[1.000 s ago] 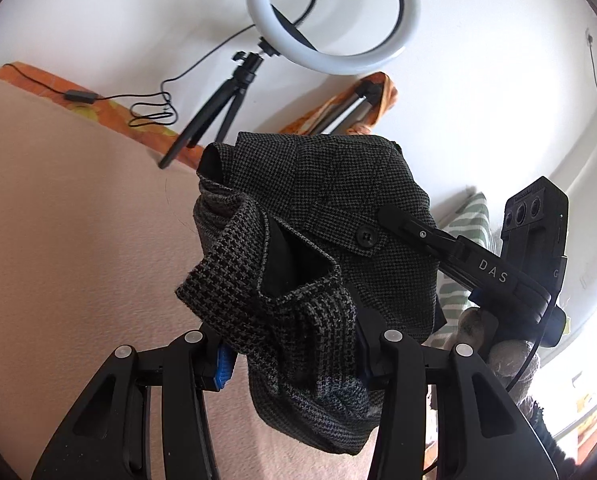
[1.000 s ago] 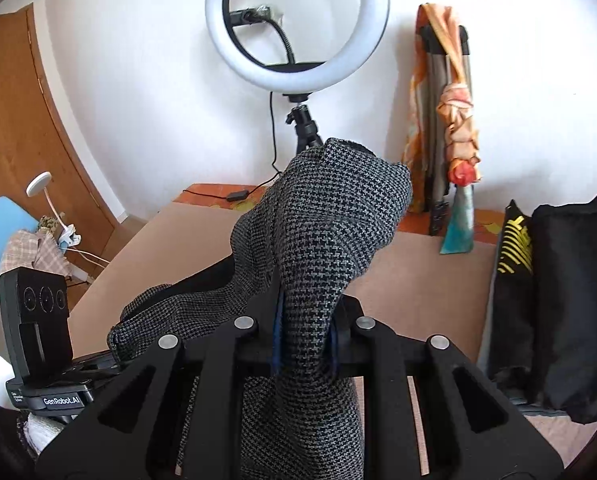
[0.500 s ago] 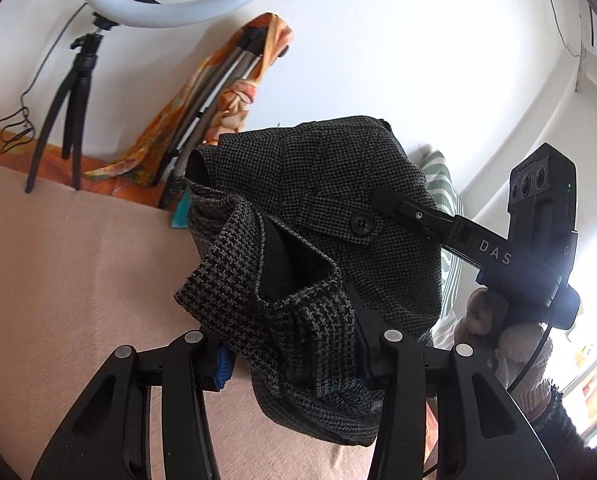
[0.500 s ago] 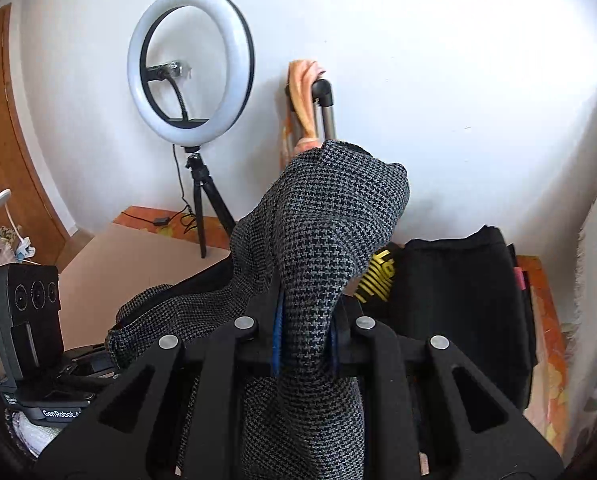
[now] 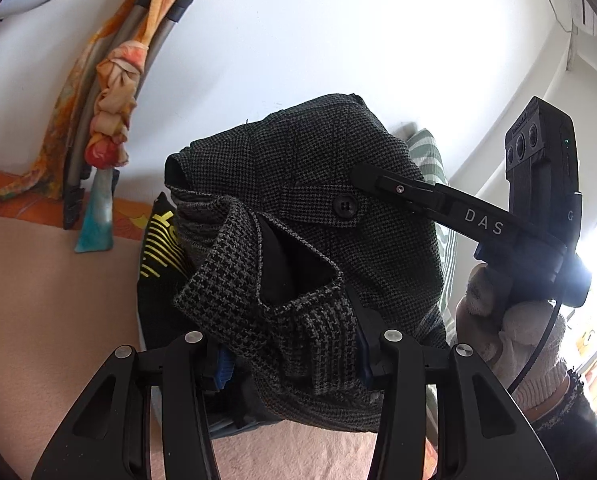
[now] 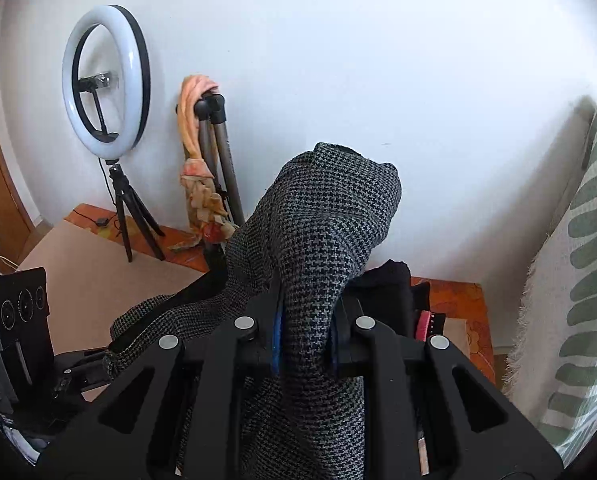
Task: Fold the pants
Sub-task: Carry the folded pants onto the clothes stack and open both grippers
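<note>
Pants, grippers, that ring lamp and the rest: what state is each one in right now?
Pants: bunched, held up off the table by both grippers.
Left gripper: shut on the pants.
Right gripper: shut on the pants.
Ring light: lit, upright on its tripod.
Black clothes: stacked on the table by the wall.
Folded tripod: leaning on the wall, scarf tied round it.

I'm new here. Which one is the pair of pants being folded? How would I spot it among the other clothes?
Start at the white wall, then drop to the two black grippers in the foreground. The pants are the bundle both grippers hold up. Unlike the plain black clothes stacked behind, they are grey-and-black houndstooth with a black button.
</note>
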`<action>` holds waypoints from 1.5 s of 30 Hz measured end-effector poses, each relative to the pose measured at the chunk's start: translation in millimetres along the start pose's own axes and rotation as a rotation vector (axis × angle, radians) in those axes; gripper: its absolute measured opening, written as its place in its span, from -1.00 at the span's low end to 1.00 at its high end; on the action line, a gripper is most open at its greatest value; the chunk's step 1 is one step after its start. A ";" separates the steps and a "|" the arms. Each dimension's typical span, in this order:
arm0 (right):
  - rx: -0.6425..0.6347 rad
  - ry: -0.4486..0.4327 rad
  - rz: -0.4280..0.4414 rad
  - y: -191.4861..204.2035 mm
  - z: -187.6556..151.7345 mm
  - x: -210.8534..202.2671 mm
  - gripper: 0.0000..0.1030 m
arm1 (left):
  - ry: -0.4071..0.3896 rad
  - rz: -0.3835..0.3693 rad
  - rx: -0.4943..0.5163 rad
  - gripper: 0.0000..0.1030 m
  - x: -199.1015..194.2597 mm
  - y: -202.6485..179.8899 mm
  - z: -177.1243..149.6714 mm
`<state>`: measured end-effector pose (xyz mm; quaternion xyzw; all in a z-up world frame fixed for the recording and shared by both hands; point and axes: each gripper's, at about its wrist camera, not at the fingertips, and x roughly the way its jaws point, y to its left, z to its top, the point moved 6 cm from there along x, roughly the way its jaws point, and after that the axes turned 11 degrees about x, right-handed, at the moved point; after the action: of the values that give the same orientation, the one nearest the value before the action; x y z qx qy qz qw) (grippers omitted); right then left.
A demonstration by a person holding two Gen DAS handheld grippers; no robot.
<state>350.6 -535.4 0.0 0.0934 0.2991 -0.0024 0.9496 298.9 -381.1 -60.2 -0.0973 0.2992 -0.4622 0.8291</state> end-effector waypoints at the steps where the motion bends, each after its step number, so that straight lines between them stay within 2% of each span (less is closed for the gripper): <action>1: 0.000 0.011 0.001 -6.3 -1.4 4.9 -0.65 | 0.007 0.001 -0.001 -0.14 6.0 -0.4 -3.4; 6: 0.008 0.084 0.016 -39.7 -10.5 38.9 -0.65 | 0.072 0.009 -0.038 -0.14 43.9 6.7 -23.5; 13: 0.144 0.137 0.091 -85.5 -17.7 68.3 -0.63 | 0.123 0.044 -0.029 -0.11 52.8 12.9 -44.9; 16: 0.206 0.155 0.082 -102.2 -23.0 73.2 -0.53 | 0.145 0.057 -0.039 0.02 45.7 16.0 -47.4; 18: 0.264 0.165 0.067 -110.5 -25.8 76.1 -0.31 | 0.150 0.070 -0.038 0.15 37.1 19.2 -48.7; 21: 0.292 0.161 0.013 -119.7 -30.4 78.3 -0.09 | 0.140 0.076 -0.067 0.21 17.7 26.8 -51.3; 24: 0.313 0.157 -0.037 -125.6 -33.2 78.3 0.09 | 0.147 0.116 -0.038 0.23 4.0 31.8 -53.8; 31: 0.342 0.078 -0.097 -127.4 -32.7 43.7 0.18 | 0.162 0.151 0.017 0.23 -14.2 37.2 -47.5; 35: 0.331 0.048 -0.137 -120.8 -41.7 17.4 0.24 | 0.137 0.167 0.097 0.23 -26.9 25.0 -45.6; 38: 0.333 0.023 -0.163 -114.7 -50.5 -2.4 0.36 | 0.123 0.167 0.123 0.23 -38.9 15.8 -43.8; 45: 0.328 -0.001 -0.205 -89.1 -73.0 -42.9 0.46 | 0.078 0.182 0.194 0.25 -73.5 -5.7 -36.2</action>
<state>268.6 -612.1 -50.0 0.2159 0.3022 -0.1479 0.9166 244.7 -319.4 -56.9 0.0291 0.2927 -0.4155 0.8607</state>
